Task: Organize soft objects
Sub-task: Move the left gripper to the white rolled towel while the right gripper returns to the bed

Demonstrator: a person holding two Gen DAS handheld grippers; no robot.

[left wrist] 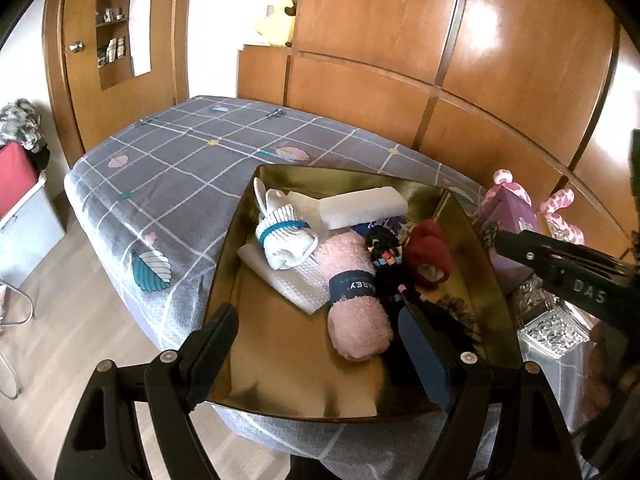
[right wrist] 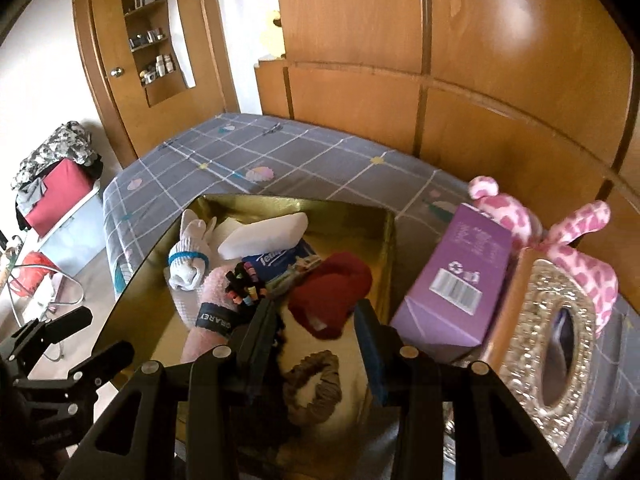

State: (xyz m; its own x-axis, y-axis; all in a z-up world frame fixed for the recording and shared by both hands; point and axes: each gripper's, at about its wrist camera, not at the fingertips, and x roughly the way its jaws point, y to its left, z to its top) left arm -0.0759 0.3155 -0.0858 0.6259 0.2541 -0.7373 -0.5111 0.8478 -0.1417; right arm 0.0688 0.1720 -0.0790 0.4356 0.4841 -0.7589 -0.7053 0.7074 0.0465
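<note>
A gold box (left wrist: 224, 272) (right wrist: 384, 240) stands on the bed. In it lie a rolled white sock (left wrist: 284, 236) (right wrist: 188, 260), a pink rolled towel (left wrist: 356, 304) (right wrist: 214, 284), a white sponge block (left wrist: 360, 208) (right wrist: 264, 232), a red knit piece (left wrist: 428, 252) (right wrist: 332, 292), black hair ties (left wrist: 384, 244) (right wrist: 242, 284) and a grey-brown scrunchie (right wrist: 316, 384). My left gripper (left wrist: 316, 344) is open and empty over the box's near left part. My right gripper (right wrist: 316, 324) is open and empty over the box, above the scrunchie; it also shows in the left wrist view (left wrist: 552, 264).
A purple carton (right wrist: 456, 280) (left wrist: 508, 208), a pink spotted plush (right wrist: 576, 240) (left wrist: 560, 216) and a silver-framed tissue box (right wrist: 548, 344) (left wrist: 552, 320) sit right of the gold box. A wooden wardrobe (right wrist: 440, 60) backs the bed. A red and grey bin (left wrist: 20, 200) stands left.
</note>
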